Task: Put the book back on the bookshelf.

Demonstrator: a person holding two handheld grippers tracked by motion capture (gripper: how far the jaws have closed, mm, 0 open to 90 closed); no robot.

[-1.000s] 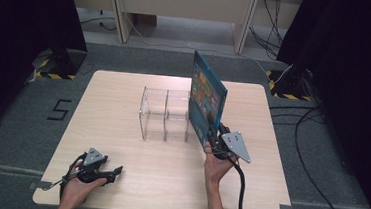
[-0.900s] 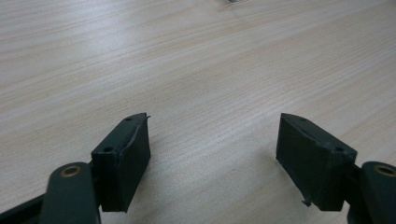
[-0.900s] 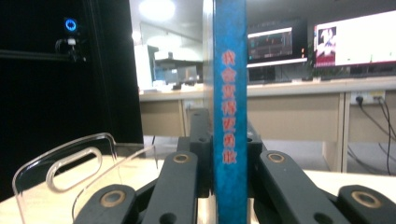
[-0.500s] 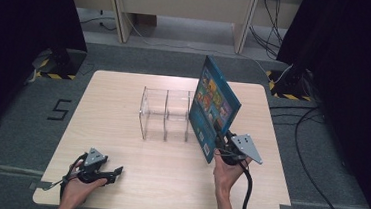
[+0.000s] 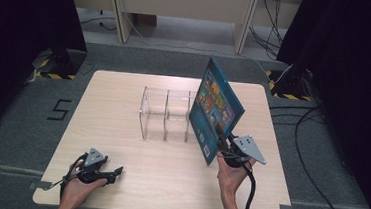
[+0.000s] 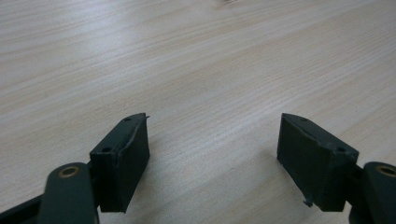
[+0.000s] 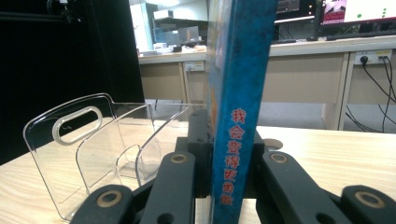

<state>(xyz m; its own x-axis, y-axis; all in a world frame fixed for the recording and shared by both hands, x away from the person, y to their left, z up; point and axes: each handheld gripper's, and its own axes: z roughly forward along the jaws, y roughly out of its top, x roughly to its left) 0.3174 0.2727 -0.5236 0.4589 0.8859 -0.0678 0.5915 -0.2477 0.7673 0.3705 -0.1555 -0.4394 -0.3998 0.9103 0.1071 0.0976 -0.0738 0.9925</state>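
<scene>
A thin blue picture book (image 5: 216,107) is held up off the table, tilted, just right of a clear acrylic file rack (image 5: 165,114). My right gripper (image 5: 224,146) is shut on the book's lower edge. In the right gripper view the book's blue spine (image 7: 238,102) with red characters stands between the two black jaws, and the clear rack (image 7: 100,144) is to its left. My left gripper (image 5: 110,173) rests low near the table's front left corner, open. The left gripper view has its fingers (image 6: 122,161) wide apart over bare wood.
The light wooden table (image 5: 124,92) stands on grey carpet. Desks with cables (image 5: 276,11) line the back wall. Black curtains hang on both sides. Yellow-black floor markers (image 5: 50,74) sit beyond the table's far corners.
The right gripper has carried the book to the right and toward the table's near edge, tilting it more; it now sits beside the rack's right end. The left gripper has stayed put.
</scene>
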